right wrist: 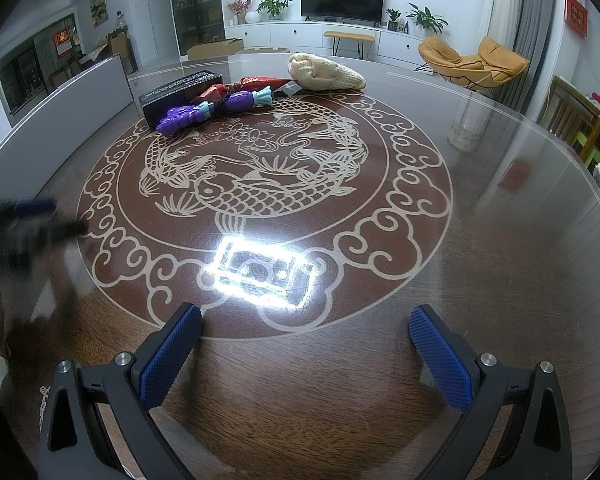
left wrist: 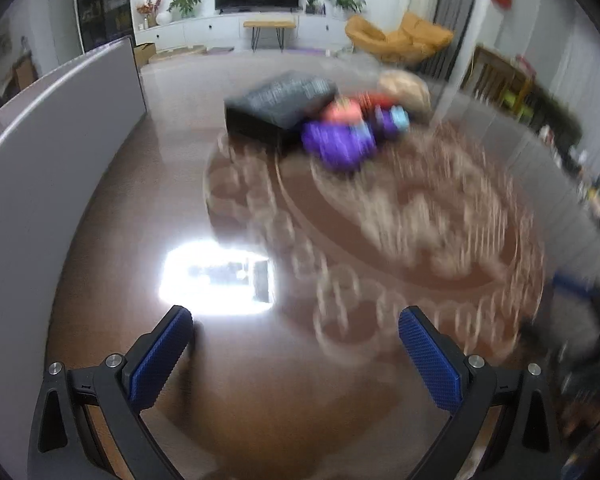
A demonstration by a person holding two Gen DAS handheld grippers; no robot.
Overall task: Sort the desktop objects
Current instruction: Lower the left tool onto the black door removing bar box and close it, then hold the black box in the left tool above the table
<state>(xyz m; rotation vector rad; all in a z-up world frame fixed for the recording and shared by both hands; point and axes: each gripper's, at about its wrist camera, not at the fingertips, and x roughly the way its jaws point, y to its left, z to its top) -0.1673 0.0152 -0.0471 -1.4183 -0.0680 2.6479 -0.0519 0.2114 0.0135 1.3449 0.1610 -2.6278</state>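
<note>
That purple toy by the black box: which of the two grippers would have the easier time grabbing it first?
Probably the left gripper. Its blurred view shows the purple toy larger, apparently nearer, almost straight ahead. From the right gripper the toy sits far across the table, off to the left. Both are open and empty.

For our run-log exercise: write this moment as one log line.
left gripper: open, empty | right gripper: open, empty | purple toy, black box: untouched | table
</note>
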